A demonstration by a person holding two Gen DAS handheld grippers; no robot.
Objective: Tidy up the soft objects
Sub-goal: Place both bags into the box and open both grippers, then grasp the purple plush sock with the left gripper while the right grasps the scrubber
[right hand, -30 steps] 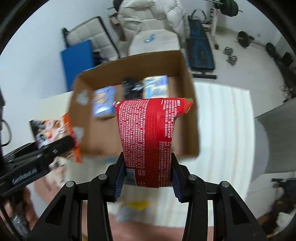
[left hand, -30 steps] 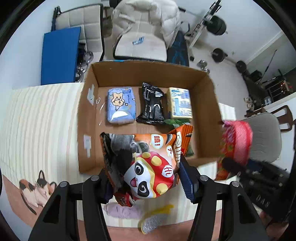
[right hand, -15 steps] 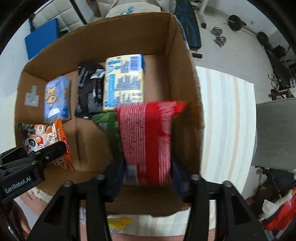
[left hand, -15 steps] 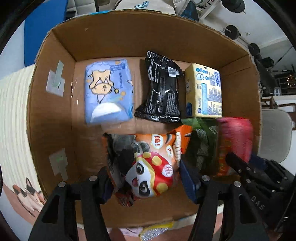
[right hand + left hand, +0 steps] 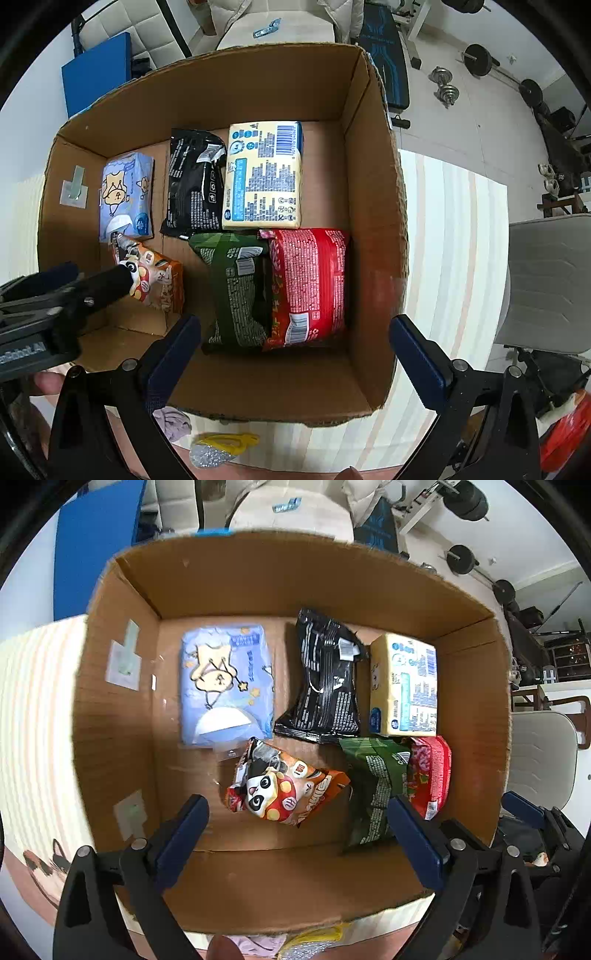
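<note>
An open cardboard box (image 5: 110, 716) (image 5: 373, 192) holds several soft packs. An orange panda snack bag (image 5: 284, 786) (image 5: 159, 280) lies on the box floor, free of my left gripper (image 5: 299, 830), which is open just above it. A red noodle pack (image 5: 310, 284) (image 5: 432, 775) lies beside a green pack (image 5: 236, 291) (image 5: 373, 786), below my open right gripper (image 5: 295, 354). At the back lie a blue tissue pack (image 5: 225, 683), a black pouch (image 5: 325, 686) and a yellow pack (image 5: 404, 686).
The box sits on a striped cloth (image 5: 454, 236). In front of the box lie a purple soft item (image 5: 171, 421) and a yellow and silver scrubber (image 5: 221, 446). A grey chair (image 5: 546, 280) stands at the right. Gym gear lies on the floor behind.
Both grippers moved over the box and opened. The panda bag dropped from my left gripper and the red pack from my right; both now lie inside the box.
</note>
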